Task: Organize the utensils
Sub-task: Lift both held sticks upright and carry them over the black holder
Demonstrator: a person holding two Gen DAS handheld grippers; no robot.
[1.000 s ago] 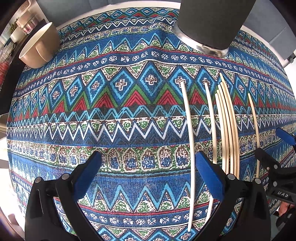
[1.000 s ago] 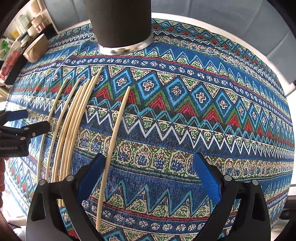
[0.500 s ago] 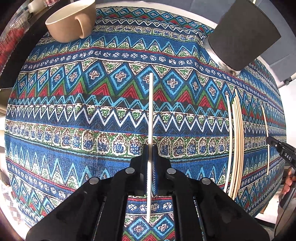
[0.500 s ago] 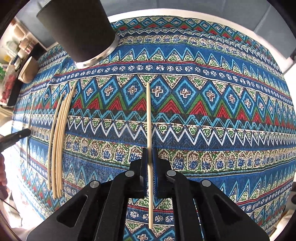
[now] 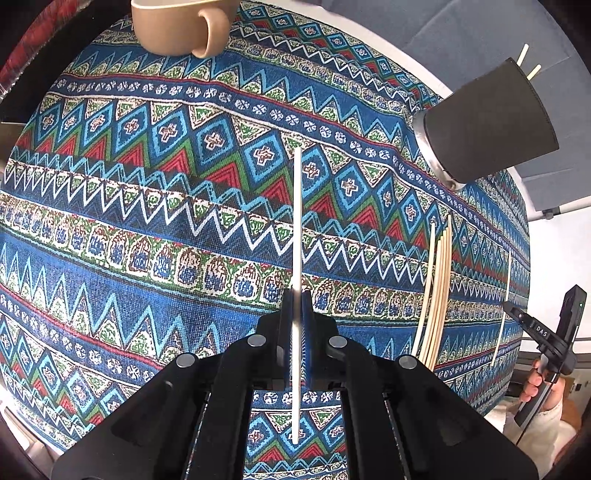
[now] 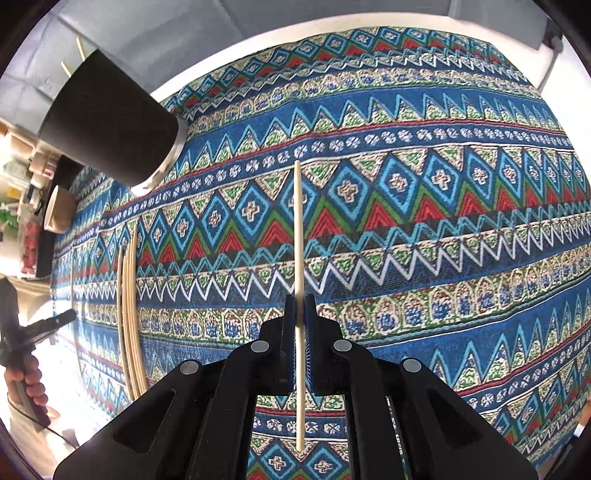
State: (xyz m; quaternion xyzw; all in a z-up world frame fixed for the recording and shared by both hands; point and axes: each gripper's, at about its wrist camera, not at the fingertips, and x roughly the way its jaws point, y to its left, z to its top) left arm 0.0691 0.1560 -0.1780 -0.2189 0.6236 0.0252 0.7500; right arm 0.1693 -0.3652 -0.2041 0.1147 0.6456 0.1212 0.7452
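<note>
My left tool (image 5: pixel 296 314) is clamped on a white chopstick (image 5: pixel 296 221), blue pads pressed to either side of it; the stick runs straight ahead along the fingers, front tip over the patterned cloth (image 5: pixel 147 221), rear end sticking back between the tool arms; cannot tell if it is touching the cloth or held just above it; my right tool (image 6: pixel 299 317) is closed the same way on a tan wooden chopstick (image 6: pixel 298 229), also pointing forward, tail end back under the tool body; loose chopsticks (image 5: pixel 437 291) lie in a tight bundle on the cloth to the right in the left view, one white one on the bundle's left edge; a single thin stick (image 5: pixel 503 306) lies apart further right, near the worktop edge; same bundle (image 6: pixel 130 314) shows at left in the right view; black holder cup (image 5: pixel 487 122) with a metal base ring stands on the cloth beyond the bundle, two stick ends poking out of its top; same cup (image 6: pixel 107 118) upper left in the right view; beige mug (image 5: pixel 177 26) at the far edge of the cloth, handle facing right in the left view; each tool's handle and my gripping hand show at the edge of the other view.
</note>
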